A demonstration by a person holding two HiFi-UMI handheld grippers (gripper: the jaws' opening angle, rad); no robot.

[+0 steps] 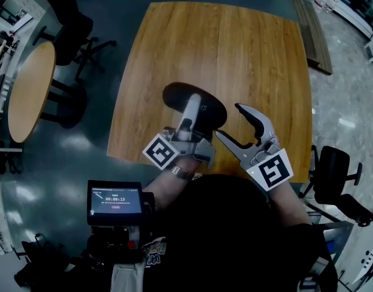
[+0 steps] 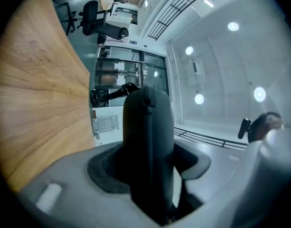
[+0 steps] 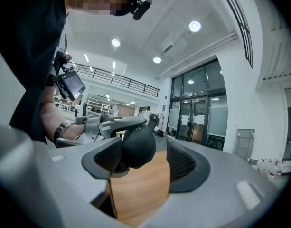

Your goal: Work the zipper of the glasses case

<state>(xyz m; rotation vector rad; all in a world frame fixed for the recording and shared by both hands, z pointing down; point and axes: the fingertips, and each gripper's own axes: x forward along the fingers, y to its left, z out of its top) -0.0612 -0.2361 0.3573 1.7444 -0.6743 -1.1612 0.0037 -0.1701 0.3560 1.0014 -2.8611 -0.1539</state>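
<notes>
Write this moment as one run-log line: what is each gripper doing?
left gripper: shut on glasses case | right gripper: open, empty, beside it | scene: wooden table below

the small screen (image 1: 115, 202) in front of the person shows a timer that seems to read 00:00:15; the shirt print (image 1: 153, 248) is too cut off to read.

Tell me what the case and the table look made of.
The case: black and matte, a smooth rounded shell with only a faint sheen. It is probably a moulded shell under fabric or leatherette, but no texture can be made out.
The table: wood or wood-look laminate, warm brown with long grain streaks and plank-like seams, in a satin finish. Whether it is solid or veneer can't be told.
</notes>
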